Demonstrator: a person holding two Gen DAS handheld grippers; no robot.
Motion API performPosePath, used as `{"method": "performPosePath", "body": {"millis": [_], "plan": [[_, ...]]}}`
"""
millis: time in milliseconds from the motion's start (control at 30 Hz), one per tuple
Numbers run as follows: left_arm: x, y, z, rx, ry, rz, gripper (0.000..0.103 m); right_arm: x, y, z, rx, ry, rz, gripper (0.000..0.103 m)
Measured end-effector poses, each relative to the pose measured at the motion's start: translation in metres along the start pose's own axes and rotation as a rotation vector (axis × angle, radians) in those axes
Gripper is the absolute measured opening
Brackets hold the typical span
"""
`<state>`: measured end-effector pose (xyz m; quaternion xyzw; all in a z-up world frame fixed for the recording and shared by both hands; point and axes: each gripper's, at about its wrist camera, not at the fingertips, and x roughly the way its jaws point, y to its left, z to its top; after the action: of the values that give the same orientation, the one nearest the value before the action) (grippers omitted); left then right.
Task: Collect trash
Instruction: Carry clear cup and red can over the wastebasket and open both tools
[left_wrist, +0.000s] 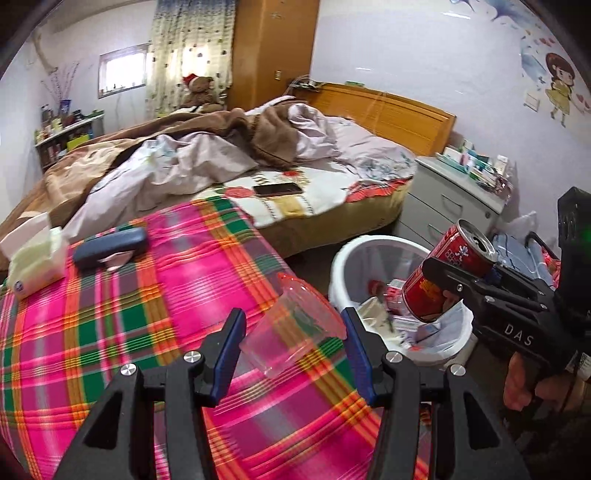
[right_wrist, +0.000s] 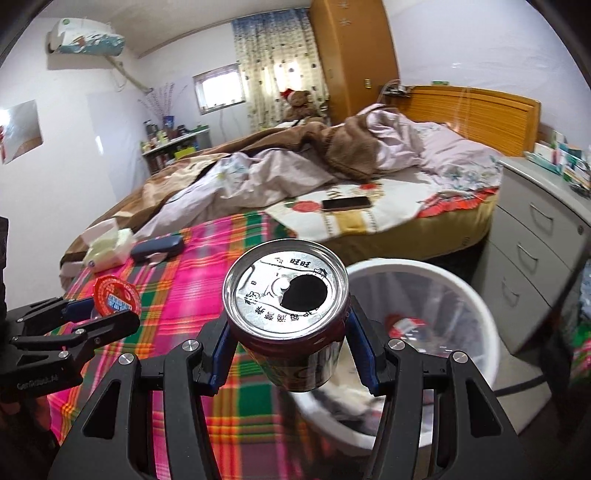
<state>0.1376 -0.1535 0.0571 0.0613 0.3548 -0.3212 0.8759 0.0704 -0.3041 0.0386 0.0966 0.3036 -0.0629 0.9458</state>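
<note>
My right gripper (right_wrist: 288, 343) is clamped on a red drink can (right_wrist: 291, 317), its blue pads pressed to both sides; the can tilts, its silver top with the open mouth toward me, and hangs above the near rim of the white trash bin (right_wrist: 469, 295). From the left wrist view the can (left_wrist: 447, 273) sits over the bin (left_wrist: 343, 258), which already holds wrappers and paper inside a thin plastic liner.

My left gripper (left_wrist: 293, 343) stands spread wide, its pads on either side of a clear plastic cup (left_wrist: 295, 325) without touching it. The cup lies on its side at the edge of the plaid cloth (left_wrist: 147, 332), mouth toward the bin, a red-rimmed lid on it.

Farther back on the pink, green and orange plaid lie a dark blue case (left_wrist: 110, 249) and a tissue pack (left_wrist: 33, 258). Beyond is an unmade bed with a brown blanket (left_wrist: 229, 129), a phone (left_wrist: 277, 189), a wooden headboard (left_wrist: 388, 114), and a grey drawer unit (left_wrist: 450, 199) beside it.
</note>
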Motion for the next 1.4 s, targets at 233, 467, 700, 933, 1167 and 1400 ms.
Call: {"method": "performPosePath", "body": {"millis": [233, 467, 700, 933, 1167, 1400], "plan": [[0.029, -0.041, 0.009, 0.023, 0.025, -0.069, 0.055, 0.003, -0.042, 0.001, 0.036, 0.028, -0.093, 0.056], [0.059, -0.072, 0.013, 0.047, 0.065, -0.114, 0.055, 0.014, -0.074, -0.006, 0.061, 0.083, -0.147, 0.056], [0.085, -0.097, 0.011, 0.076, 0.111, -0.126, 0.055, 0.025, -0.097, -0.013, 0.066, 0.143, -0.166, 0.056], [0.096, -0.104, 0.011, 0.065, 0.127, -0.116, 0.067, 0.028, -0.108, -0.008, 0.054, 0.158, -0.184, 0.056], [0.093, -0.099, 0.012, 0.041, 0.119, -0.117, 0.072, 0.021, -0.105, -0.003, 0.060, 0.116, -0.166, 0.065], [0.084, -0.094, 0.012, 0.030, 0.103, -0.112, 0.073, 0.015, -0.100, -0.001, 0.062, 0.085, -0.157, 0.065]]}}
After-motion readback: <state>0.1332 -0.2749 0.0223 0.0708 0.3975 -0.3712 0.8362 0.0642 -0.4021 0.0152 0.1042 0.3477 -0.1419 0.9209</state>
